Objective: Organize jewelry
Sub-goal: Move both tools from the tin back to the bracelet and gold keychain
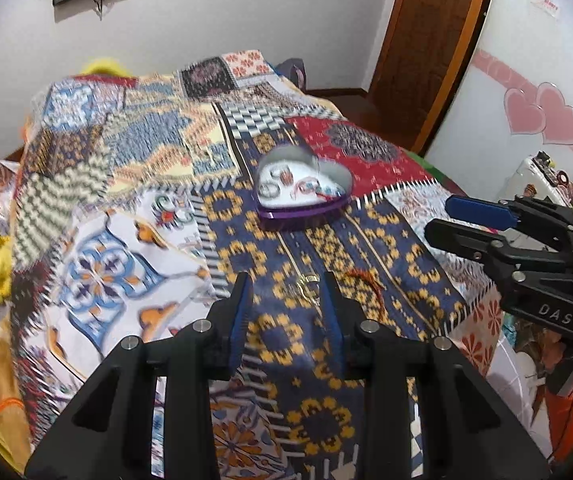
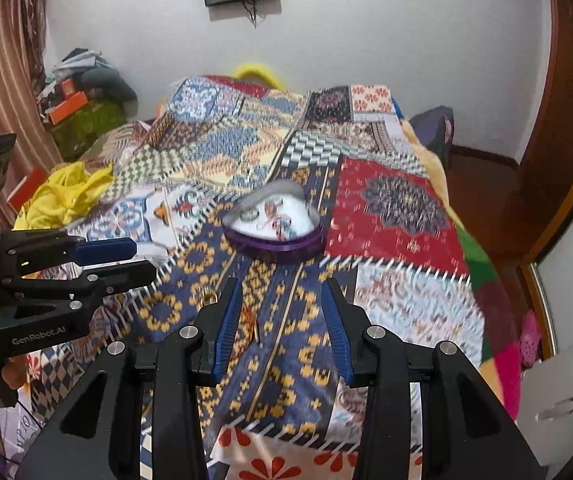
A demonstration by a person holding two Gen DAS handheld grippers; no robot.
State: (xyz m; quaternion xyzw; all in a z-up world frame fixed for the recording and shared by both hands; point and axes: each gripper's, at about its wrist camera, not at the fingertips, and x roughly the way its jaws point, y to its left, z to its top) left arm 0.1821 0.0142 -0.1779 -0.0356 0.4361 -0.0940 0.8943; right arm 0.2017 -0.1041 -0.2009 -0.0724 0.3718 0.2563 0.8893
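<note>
We see 1 bed (image 2: 390, 216) covered by a patchwork quilt (image 1: 134, 184). Directly on the quilt rests 1 purple heart-shaped tin (image 1: 300, 210), open, with jewelry inside. Nearer us on the blue-and-yellow patch lie 1 small gold piece (image 1: 309, 279) and 1 orange-red piece (image 1: 366, 277), apart from the tin.

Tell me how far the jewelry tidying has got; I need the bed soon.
Partly done. Several pieces already lie inside the heart-shaped box on the bedspread. Nothing is in hand: the left gripper and right gripper both have open, empty jaws. Still loose on the cloth are a small gold piece, just ahead of the left gripper, and an orange-red piece beside it.
</note>
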